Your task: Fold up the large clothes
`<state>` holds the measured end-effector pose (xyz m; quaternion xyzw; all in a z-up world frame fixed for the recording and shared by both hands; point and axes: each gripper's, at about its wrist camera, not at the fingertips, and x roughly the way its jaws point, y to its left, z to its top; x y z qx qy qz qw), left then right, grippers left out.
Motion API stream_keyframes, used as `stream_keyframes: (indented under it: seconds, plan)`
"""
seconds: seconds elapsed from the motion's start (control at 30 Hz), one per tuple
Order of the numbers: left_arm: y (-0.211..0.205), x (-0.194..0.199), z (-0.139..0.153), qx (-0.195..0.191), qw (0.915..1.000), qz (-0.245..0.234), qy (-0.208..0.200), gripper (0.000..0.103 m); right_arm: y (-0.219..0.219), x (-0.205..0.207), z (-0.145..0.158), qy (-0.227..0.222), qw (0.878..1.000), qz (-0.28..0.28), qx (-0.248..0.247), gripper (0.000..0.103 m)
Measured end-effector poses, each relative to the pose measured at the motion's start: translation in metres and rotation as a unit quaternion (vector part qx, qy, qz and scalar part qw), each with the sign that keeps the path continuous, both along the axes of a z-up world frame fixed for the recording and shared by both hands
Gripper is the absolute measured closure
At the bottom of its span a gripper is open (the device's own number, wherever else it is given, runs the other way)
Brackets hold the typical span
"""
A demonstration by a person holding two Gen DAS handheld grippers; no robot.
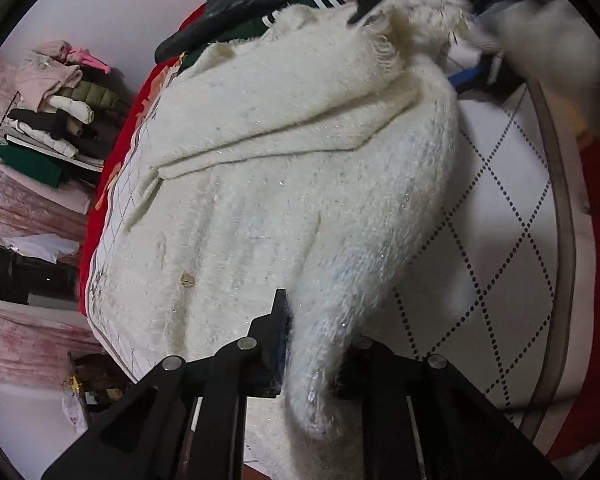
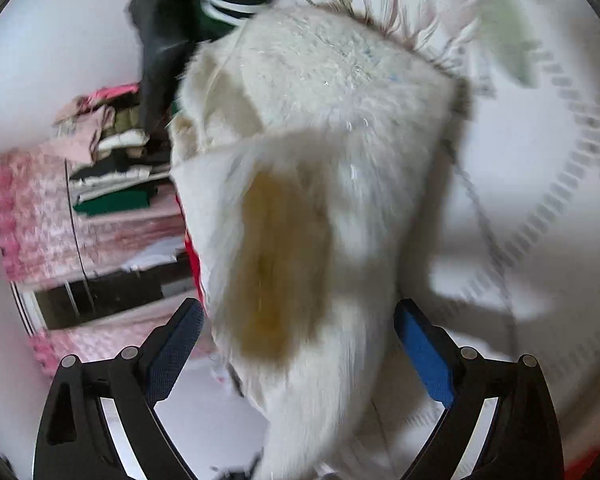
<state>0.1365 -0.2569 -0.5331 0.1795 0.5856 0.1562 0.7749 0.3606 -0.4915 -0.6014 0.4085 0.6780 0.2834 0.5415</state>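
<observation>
Left gripper (image 1: 314,356) at bottom centre of the left wrist view, pointing steeply down, black fingers (image 1: 276,320) drawn close together and clamped on a fold of white fuzzy cardigan (image 1: 300,184); right-hand finger mostly buried in the fluff. Right gripper (image 2: 300,344) at bottom of the right wrist view, fingers (image 2: 424,348) spread wide to lower left and lower right, blue pads facing in. The cardigan hangs between them, pads not pressing it. Right view motion-blurred. Blurred pale shape, upper right of left view, can't tell what.
</observation>
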Motion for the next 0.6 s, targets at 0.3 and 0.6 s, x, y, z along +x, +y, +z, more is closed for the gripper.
stream_keyframes:
  seconds: [0.3, 0.6]
  plan:
    - [0.022, -0.01, 0.036, -0.071, 0.9972, -0.017, -0.015, 0.093, 0.019, -0.007, 0.032, 0.01, 0.996, -0.065, -0.06, 0.082]
    - [0.084, -0.053, 0.122, -0.195, 0.9797, -0.047, -0.012, 0.093, -0.01, -0.072, 0.177, -0.004, 0.983, -0.072, -0.167, 0.082]
